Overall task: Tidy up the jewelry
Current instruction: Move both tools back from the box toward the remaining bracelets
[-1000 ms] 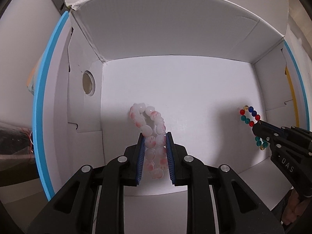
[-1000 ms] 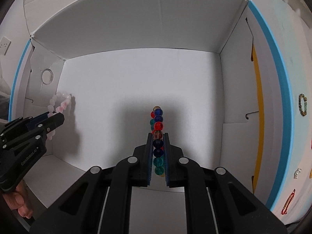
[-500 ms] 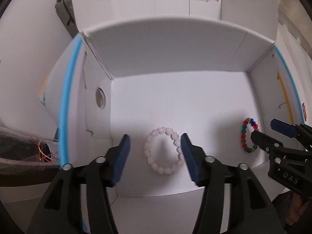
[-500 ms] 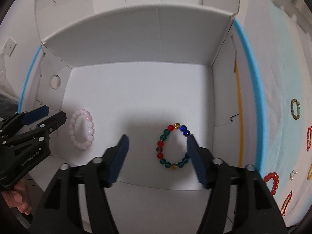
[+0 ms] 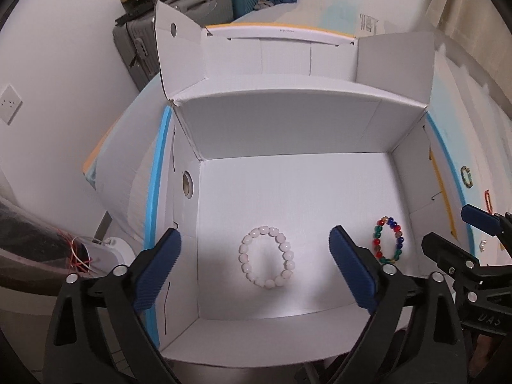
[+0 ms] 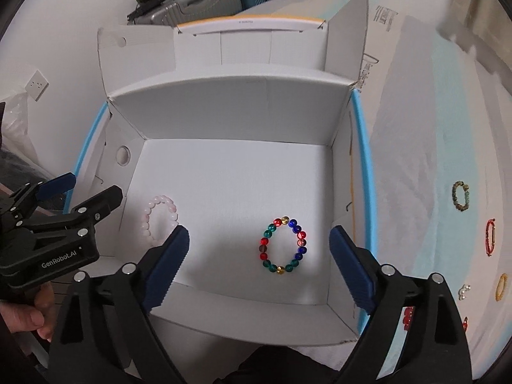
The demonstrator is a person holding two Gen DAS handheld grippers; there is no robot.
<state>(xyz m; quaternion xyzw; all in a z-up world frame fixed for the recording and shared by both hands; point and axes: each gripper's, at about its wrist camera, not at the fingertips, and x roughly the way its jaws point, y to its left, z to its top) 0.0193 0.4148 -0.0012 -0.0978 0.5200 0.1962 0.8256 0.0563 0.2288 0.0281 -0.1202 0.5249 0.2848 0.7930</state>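
Since a sec ago both bracelets got dropped and both grippers pulled up and back: they were pinched in the jaws, now they lie flat on the box floor. Left gripper [image 5: 256, 268] has its jaws spread wide w/ nothing in them, hovering over the pink bead bracelet [image 5: 266, 261], which sits as an open ring near the front-left of the white cardboard box [image 5: 288, 121]. Right gripper [image 6: 259, 264] is spread wide too, empty, above the multicolour bead bracelet [image 6: 282, 245], which lies near the front-right of the floor. The two are well apart, not touching each other or the walls.

So 2 pieces are in, but there's plenty left imo. Out on the pale blue cloth [image 6: 448, 134] to the right of the box: a green-brown bracelet [image 6: 461, 197], a red cord bracelet [image 6: 490, 236], a yellow bracelet [image 6: 501, 286], a small pearly piece [image 6: 464, 291] (too tiny to tell what tbh) and some red beads [image 6: 407, 316] half hidden behind the right finger. Prob more past the frame edge, can't say
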